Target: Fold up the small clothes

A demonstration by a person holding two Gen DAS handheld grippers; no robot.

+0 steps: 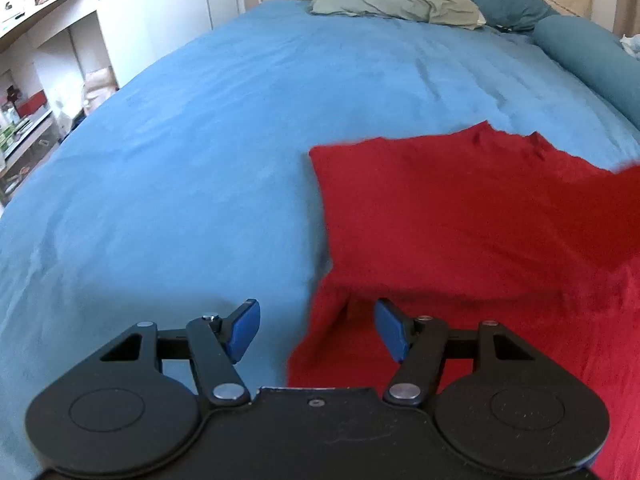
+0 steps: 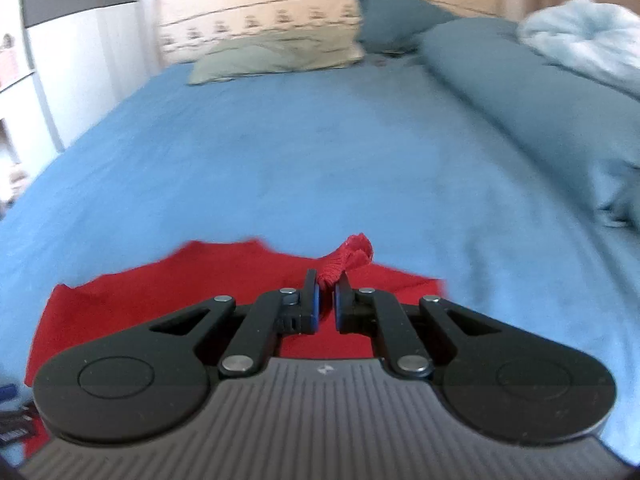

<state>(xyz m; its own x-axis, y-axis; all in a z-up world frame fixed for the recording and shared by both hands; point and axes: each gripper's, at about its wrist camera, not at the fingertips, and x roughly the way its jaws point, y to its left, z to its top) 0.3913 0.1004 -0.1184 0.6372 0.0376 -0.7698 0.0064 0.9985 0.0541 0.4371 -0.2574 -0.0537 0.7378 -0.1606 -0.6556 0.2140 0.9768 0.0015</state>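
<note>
A red garment lies spread on the blue bedspread, right of centre in the left wrist view. My left gripper is open and empty, its blue pads over the garment's near left edge. In the right wrist view my right gripper is shut on a bunched corner of the red garment and holds it lifted above the rest of the cloth. A raised red flap at the right edge of the left wrist view is part of the garment.
Pillows lie at the head of the bed: a grey-green one, a teal one and a teal bolster. A pale blue blanket is at the far right. White shelves stand left of the bed.
</note>
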